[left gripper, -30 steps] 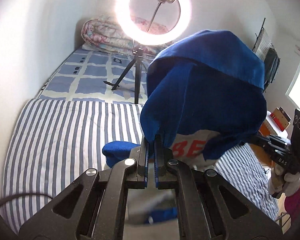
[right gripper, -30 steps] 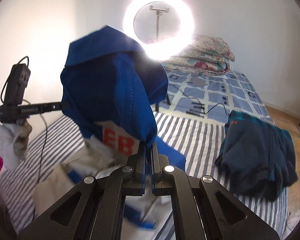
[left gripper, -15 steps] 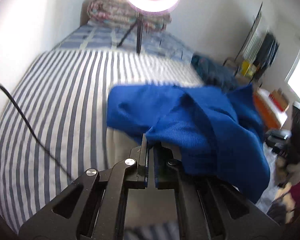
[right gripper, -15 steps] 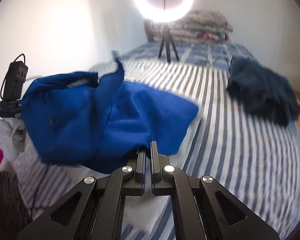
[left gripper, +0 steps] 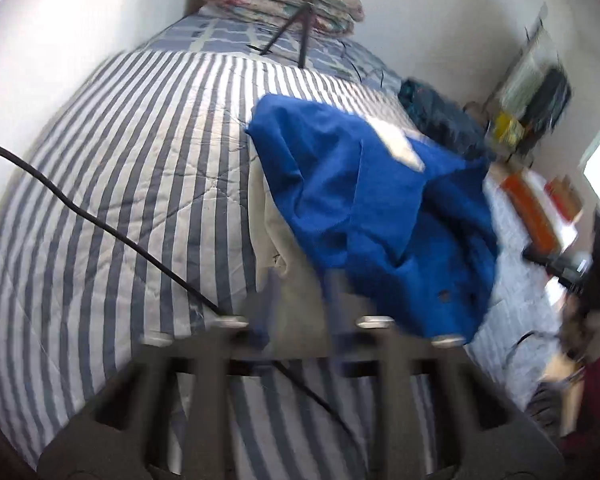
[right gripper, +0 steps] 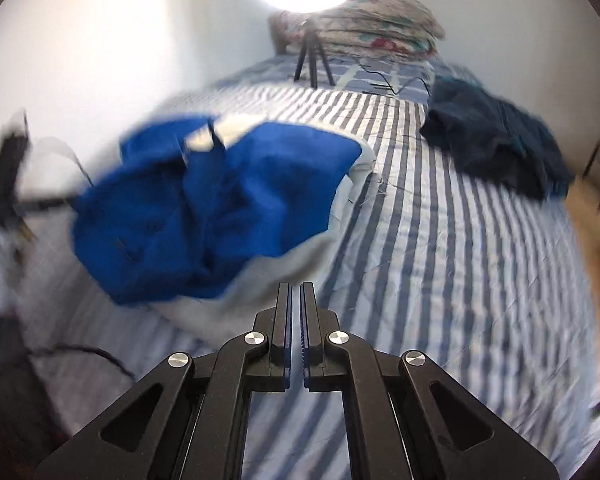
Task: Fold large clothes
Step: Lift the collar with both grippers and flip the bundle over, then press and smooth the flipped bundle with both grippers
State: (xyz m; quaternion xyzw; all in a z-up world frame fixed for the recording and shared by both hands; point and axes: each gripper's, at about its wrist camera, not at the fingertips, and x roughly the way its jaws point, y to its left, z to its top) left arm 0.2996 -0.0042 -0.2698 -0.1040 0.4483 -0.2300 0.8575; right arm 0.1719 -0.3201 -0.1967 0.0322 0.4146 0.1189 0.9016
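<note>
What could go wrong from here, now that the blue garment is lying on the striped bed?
1. The blue garment lies bunched and creased, one part overlapping another, so folding it as it is would probably trap wrinkles.
2. A black cable runs across the striped bed toward the left gripper; it might snag during a reach.
3. The dark garment sits near the bed's edge and could be knocked off.

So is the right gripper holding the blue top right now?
No, the right gripper has its fingers almost together with nothing between them, and the blue top lies apart from it on the striped bed.
</note>
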